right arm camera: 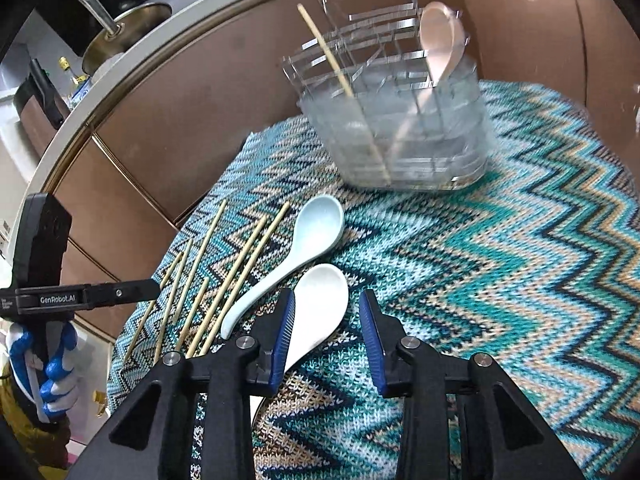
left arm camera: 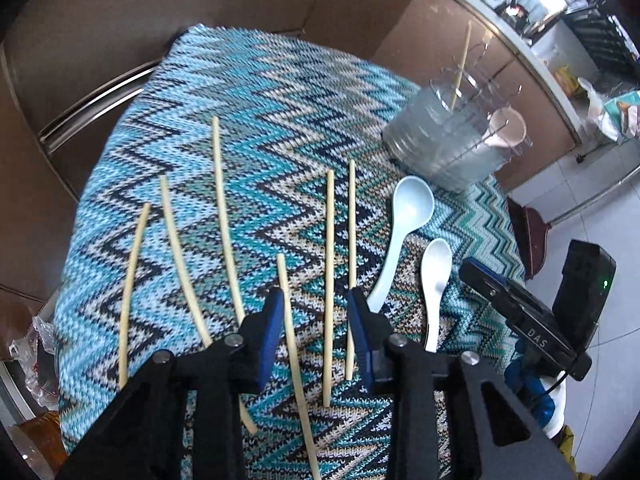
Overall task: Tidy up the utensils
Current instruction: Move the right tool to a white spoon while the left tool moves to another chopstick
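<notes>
Several pale chopsticks (left arm camera: 329,280) lie side by side on the zigzag-knit tablecloth (left arm camera: 260,100). My left gripper (left arm camera: 315,294) hovers over them, open, with two chopsticks showing in the gap between its blue pads, neither pressed. A light blue spoon (right arm camera: 316,228) and a white spoon (right arm camera: 320,300) lie to their right. My right gripper (right arm camera: 328,296) is open around the white spoon's bowl, with a gap on the right side. A clear divided organizer (right arm camera: 400,128) stands behind, holding one upright chopstick (right arm camera: 340,76) and a pink spoon (right arm camera: 442,40).
Brown cabinet fronts (right arm camera: 180,112) curve around the table's far edge. A metal pot (right arm camera: 124,28) sits on the counter above them. A blue-and-white gloved hand (right arm camera: 56,368) grips the left tool. White floor tiles (left arm camera: 592,200) lie beyond the table's right edge.
</notes>
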`<state>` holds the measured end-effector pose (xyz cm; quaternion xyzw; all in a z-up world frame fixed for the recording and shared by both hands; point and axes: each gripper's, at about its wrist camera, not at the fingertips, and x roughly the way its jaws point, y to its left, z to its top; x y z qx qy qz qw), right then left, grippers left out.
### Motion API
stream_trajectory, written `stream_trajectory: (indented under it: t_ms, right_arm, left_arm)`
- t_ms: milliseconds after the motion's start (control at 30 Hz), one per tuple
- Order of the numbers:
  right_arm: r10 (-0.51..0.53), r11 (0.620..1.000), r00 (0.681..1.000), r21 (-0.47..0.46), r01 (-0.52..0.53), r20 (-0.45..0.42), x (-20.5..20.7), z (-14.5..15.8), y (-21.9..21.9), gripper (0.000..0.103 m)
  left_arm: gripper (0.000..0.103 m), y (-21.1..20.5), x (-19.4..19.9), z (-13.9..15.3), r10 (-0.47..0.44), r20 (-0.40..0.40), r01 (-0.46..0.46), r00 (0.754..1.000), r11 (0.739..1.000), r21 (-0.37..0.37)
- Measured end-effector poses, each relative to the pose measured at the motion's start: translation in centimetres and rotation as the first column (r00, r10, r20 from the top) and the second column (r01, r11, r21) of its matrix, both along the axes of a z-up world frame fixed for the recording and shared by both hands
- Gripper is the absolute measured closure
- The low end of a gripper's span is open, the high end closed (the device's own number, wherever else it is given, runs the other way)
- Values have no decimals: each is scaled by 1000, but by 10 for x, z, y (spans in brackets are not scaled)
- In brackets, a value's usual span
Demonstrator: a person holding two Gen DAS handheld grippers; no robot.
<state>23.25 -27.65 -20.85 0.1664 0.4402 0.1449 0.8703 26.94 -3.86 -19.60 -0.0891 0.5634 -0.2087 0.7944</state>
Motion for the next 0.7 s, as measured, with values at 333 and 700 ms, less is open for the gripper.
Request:
stream_trajectory:
  t_ms: [333,700]
  right_arm:
    - [39,999,997,41,-37,-64,23,-16,0,76]
    - [112,993,989,33,-109,-99,39,-20,10,80]
  left_arm:
    - [85,-20,26,-18,-47,-85,54,995,995,82]
    - [88,-17,39,-37,-26,-160,48,987,990,136]
